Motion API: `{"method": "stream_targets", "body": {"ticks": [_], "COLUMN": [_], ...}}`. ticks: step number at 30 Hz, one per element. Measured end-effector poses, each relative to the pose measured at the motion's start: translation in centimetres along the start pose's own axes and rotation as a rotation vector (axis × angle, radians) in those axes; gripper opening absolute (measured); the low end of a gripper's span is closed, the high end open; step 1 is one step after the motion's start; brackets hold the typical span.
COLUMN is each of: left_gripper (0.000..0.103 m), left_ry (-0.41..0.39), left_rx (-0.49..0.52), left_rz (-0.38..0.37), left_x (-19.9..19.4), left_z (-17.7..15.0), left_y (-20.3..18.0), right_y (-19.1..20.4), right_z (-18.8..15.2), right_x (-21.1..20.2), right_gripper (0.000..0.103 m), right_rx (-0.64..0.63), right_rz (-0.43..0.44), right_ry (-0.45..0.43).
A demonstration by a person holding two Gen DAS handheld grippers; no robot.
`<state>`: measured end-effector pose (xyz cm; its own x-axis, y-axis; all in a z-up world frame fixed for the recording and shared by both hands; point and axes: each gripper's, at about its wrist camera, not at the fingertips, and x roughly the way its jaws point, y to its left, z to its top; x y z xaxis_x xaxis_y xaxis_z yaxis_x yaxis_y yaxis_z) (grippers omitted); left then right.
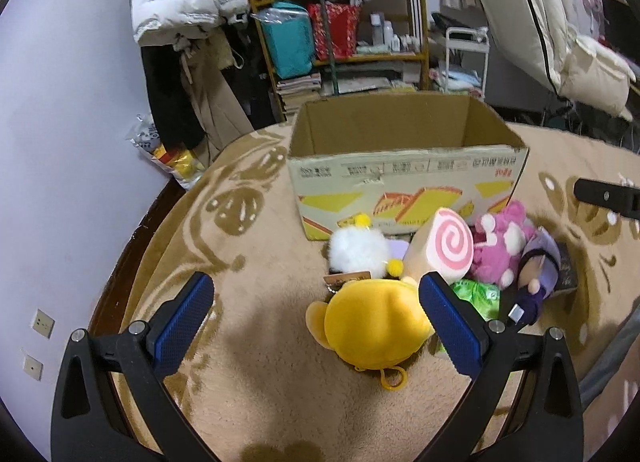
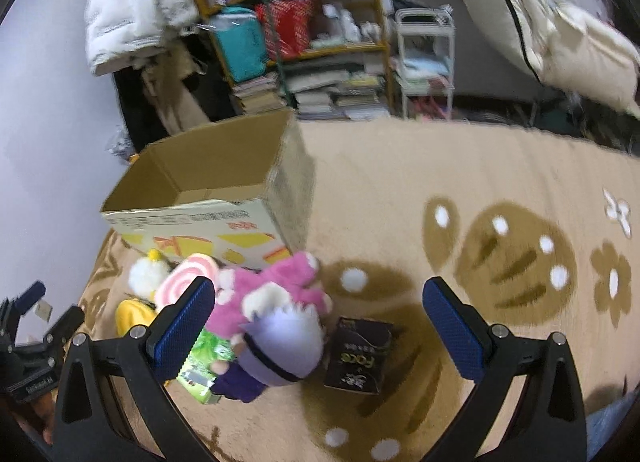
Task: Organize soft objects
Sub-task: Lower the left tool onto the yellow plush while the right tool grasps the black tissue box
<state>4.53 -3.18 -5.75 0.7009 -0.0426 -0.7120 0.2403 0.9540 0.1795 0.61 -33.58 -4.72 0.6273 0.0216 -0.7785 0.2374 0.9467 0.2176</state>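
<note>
Beige carpet [image 1: 256, 402] with brown flower patterns covers the floor, cluttered shelves [image 1: 340, 22] stand behind, and an open cardboard box [image 1: 400, 178], apparently empty, sits in front of them. Just before the box lies the heap of soft toys, from left to right: a white fluffy plush [image 1: 358, 248], a yellow plush [image 1: 374, 326] with a key ring, a pink swirl roll cushion [image 1: 444, 246], a green packet [image 1: 478, 296], a pink plush [image 1: 500, 242] and a purple-haired doll [image 1: 538, 266] lying on a dark book [image 2: 358, 358]. The left gripper [image 1: 316, 326] hangs low over the carpet, fingers spread wide and empty, with the yellow plush just inside its right finger. The right gripper [image 2: 318, 334] is likewise spread and empty, the doll lying nearer its left finger. I judge the step to be a first pickup: shift the left gripper rightward to centre the yellow plush, sink the fingers round its body, and squeeze firmly, since the stuffing will give. Leave the key ring alone.
</note>
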Motion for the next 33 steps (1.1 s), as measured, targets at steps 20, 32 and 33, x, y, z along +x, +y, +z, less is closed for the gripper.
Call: {"method": "stream_targets", "body": {"ticks": [20,32,33], "left_gripper": [0.101,0.101,0.101], "left_ry": [0.172,0.212,0.215], "left_rx": [0.065,0.091,0.091], "left_rz": [-0.034,-0.071,-0.073], "left_x": [6.4,7.8,7.9], "left_z": [-0.9,-1.2,-1.2], "left_y": [-2.8,-3.9,-4.0], "right_y": [-4.7,-5.4,-5.1], "right_z": [0.0,-0.5,-0.7], "right_x": [7.5,9.3,9.5], "right_gripper": [0.07,0.065,0.063], "right_rx": [0.199,0.227,0.228], "right_rz": [-0.01,0.004,0.001], "right_ry": [0.313,0.374,0.376]}}
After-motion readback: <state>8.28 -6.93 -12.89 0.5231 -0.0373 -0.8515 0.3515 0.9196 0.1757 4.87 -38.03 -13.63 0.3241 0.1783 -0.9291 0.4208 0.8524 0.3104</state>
